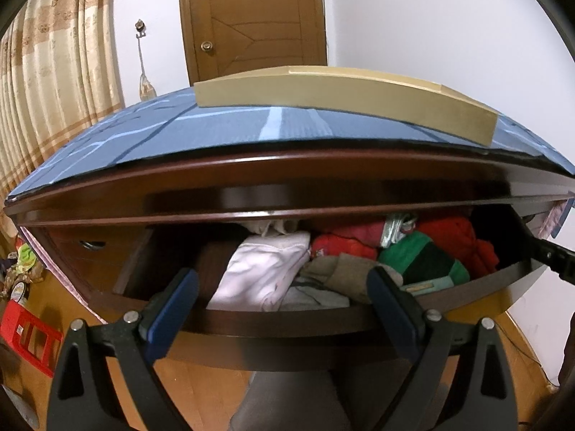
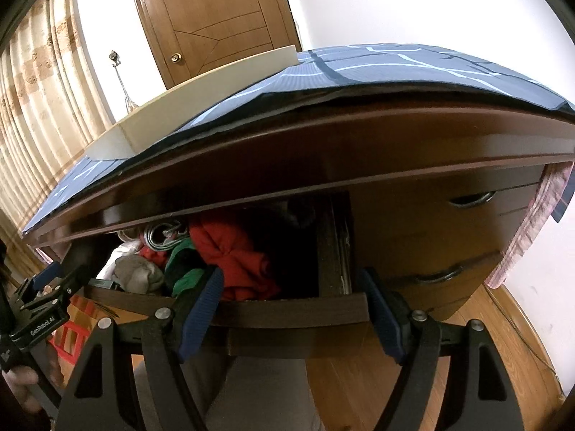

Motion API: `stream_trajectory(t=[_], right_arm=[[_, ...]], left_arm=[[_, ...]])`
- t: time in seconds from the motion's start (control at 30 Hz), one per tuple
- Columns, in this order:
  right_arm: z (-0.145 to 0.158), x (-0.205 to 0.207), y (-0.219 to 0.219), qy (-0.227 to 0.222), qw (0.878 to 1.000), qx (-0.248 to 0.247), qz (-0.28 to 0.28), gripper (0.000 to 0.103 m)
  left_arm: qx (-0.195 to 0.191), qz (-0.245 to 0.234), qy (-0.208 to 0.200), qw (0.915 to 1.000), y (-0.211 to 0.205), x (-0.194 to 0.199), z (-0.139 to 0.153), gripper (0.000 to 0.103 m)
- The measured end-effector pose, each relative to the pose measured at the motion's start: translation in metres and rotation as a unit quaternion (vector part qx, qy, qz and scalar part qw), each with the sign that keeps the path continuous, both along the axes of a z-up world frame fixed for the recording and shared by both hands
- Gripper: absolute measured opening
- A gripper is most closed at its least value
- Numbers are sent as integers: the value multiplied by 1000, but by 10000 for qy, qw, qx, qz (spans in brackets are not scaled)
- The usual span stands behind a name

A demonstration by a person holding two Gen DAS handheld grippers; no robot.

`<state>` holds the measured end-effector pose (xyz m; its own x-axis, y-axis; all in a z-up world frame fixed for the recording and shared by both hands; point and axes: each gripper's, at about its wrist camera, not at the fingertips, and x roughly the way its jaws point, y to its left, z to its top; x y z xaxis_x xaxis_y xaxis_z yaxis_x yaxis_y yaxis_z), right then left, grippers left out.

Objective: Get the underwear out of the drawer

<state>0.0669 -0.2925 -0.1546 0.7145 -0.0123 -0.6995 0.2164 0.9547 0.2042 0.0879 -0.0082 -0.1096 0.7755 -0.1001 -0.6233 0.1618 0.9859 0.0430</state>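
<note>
Drawer (image 1: pixel 273 318) open, both grippers, left gripper (image 1: pixel 284 287) and right gripper (image 2: pixel 291 291), spread and empty; pale folded garment (image 1: pixel 262 269), probably underwear, lies centre-frame in left view: soft, light, limp, best pinched at its raised upper fold.

White walls (image 1: pixel 431 18), wooden door (image 1: pixel 251 18), beige curtain (image 1: pixel 54 72), wood floor (image 2: pixel 485 341)

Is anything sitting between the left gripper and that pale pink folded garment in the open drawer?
Only the drawer's front panel. The left gripper is open and sits just outside it, so it must pass over that edge. The pale pink garment lies on top of the pile, uncovered, with a grey-brown sock beside it.
</note>
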Motion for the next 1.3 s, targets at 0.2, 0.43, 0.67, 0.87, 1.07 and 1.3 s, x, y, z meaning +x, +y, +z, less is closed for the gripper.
stream_trajectory(t=[0.2, 0.43, 0.67, 0.87, 1.07, 1.3], right_arm=[[2, -11, 2, 52, 10000, -20, -10, 79], [2, -28, 2, 55, 10000, -29, 5, 79], [3, -38, 2, 51, 10000, -57, 0, 79], [3, -49, 5, 44, 10000, -73, 9, 79], [3, -54, 1, 47, 9999, -79, 41, 79], [5, -59, 1, 99, 9999, -88, 83, 79]], left_arm=[[-89, 3, -10, 10000, 6, -16, -2, 96], [7, -102, -89, 9999, 8, -38, -4, 96], [-53, -99, -23, 9999, 12, -48, -3, 96], [-186, -199, 97, 9996, 18, -56, -4, 96], [-26, -387, 121, 9992, 18, -60, 0, 96], [183, -598, 101, 9980, 19, -68, 5, 96]])
